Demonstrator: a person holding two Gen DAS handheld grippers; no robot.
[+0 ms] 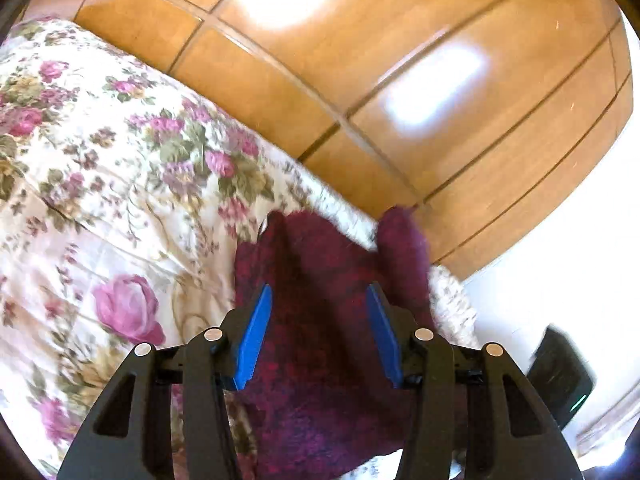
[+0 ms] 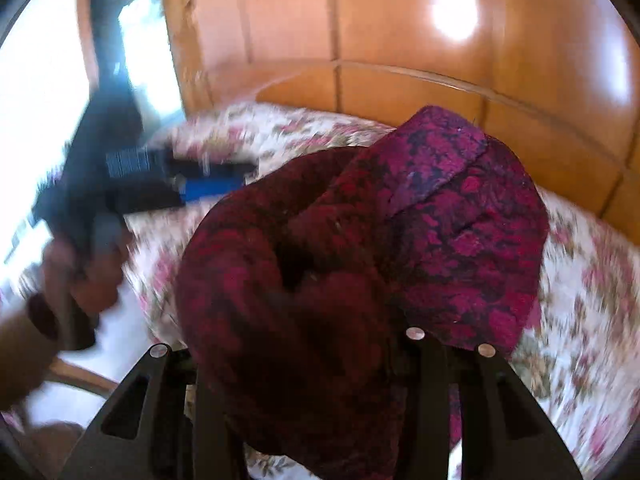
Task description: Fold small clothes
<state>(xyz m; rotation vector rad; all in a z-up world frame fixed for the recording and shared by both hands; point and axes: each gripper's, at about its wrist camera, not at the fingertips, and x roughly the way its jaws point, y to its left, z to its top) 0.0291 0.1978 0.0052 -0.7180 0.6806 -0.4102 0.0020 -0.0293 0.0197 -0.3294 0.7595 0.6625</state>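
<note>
A dark red and purple patterned garment [image 1: 320, 320] lies on the floral bedspread [image 1: 100, 160]. In the left wrist view my left gripper [image 1: 318, 334] is open, its blue pads [image 1: 256, 332] apart over the cloth. In the right wrist view the same garment [image 2: 360, 248] is bunched up and draped over my right gripper, hiding its fingers. The left gripper [image 2: 208, 188] shows there, blurred, at the left, held by a hand [image 2: 80, 280].
A wooden wardrobe [image 1: 380, 80] with panelled doors stands behind the bed. A dark device [image 1: 560, 376] sits at the right of the left wrist view. A bright doorway [image 2: 140, 40] lies at the far left. The bedspread [image 2: 592, 300] extends right.
</note>
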